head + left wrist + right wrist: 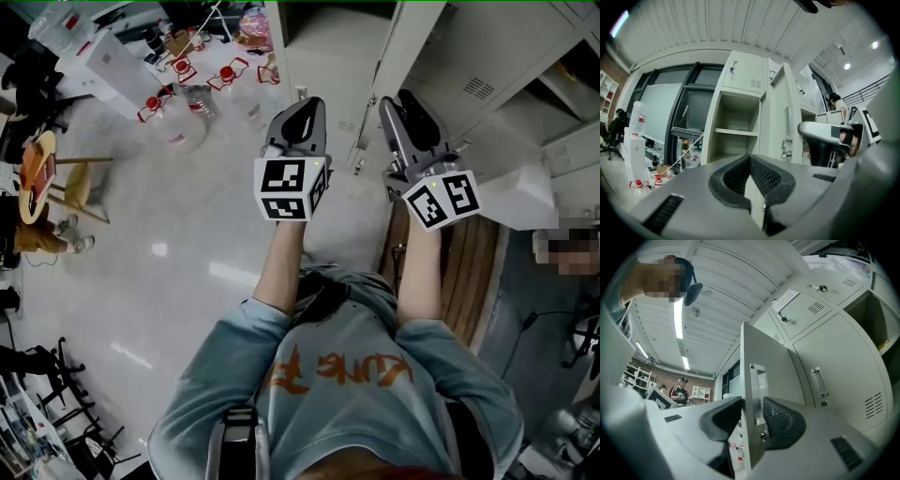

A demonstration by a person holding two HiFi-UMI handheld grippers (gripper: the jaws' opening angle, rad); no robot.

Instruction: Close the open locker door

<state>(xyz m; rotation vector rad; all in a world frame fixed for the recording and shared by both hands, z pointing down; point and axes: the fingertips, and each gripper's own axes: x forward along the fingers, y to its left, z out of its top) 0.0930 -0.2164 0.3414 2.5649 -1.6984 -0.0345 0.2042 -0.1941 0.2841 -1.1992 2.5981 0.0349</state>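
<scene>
The right gripper [751, 405] is clenched on the free edge of the locker door [771, 350]. One jaw lies against the door's left face, and the other pad presses the face that carries the recessed handle [758, 380], just beside that handle. The hold makes sense, I judge, because the edge away from the hinges gives the most leverage for swinging the panel. A pinch also lets the person steer it rather than merely shove it.

The left gripper [750, 158] has its jaws brought together at the tips with nothing between them. It hangs just left of the right one, about level with it and apart from the door. It seems to be kept free, perhaps to press the panel home at the end.

Outward from the tongs, the door stands swung well out from the locker bank, with its thin edge turned toward the person. Left of it lies the open compartment [736, 112] it belongs to, with a single shelf [736, 132] across it. To the right of the door, the neighbouring doors [825, 380] sit flush and closed.

By the look of it the closing has barely begun: the free edge has to travel leftward and away until it meets the frame
</scene>
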